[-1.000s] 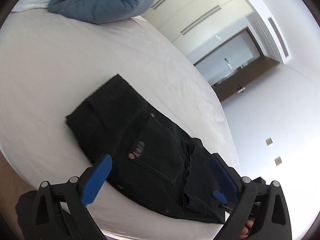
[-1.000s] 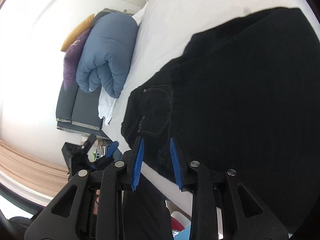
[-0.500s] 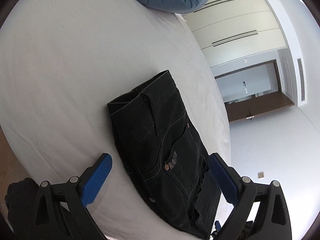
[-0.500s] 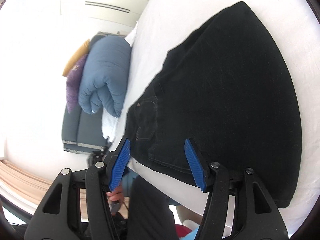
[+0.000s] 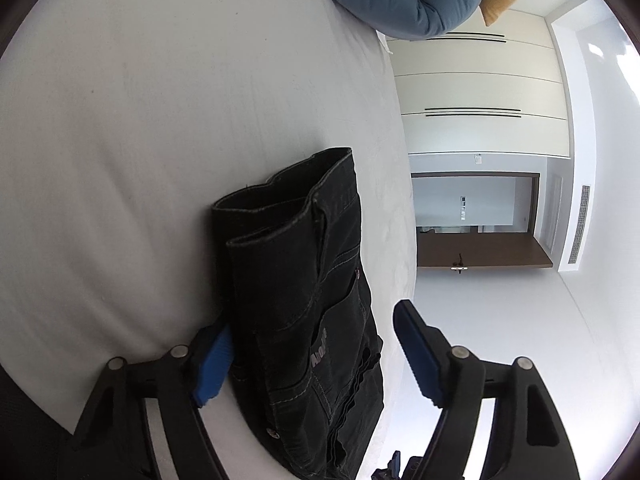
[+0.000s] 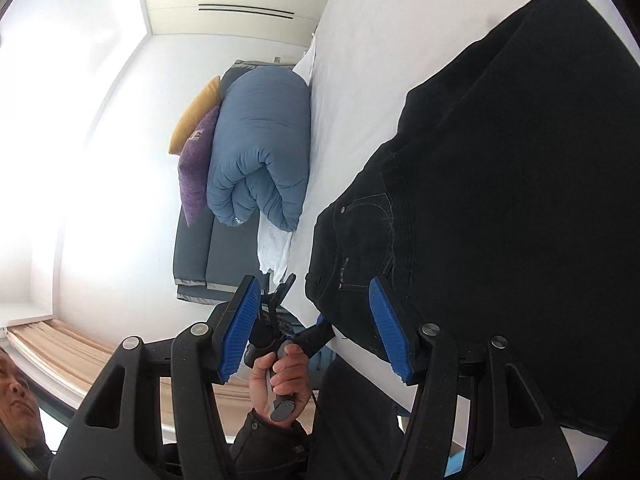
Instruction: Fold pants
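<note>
Black denim jeans (image 5: pixel 304 312) lay folded on the white bed (image 5: pixel 160 140), waistband end nearest you, back pocket facing up. Your left gripper (image 5: pixel 316 356) was spread wide around that end, one blue pad against the fold's side, the other clear of the cloth. Your right gripper (image 6: pixel 316 332) hung open at the bed's edge, pinching nothing. A rolled blue duvet (image 6: pixel 260 152) sat well apart by purple and yellow cushions (image 6: pixel 196 152).
</note>
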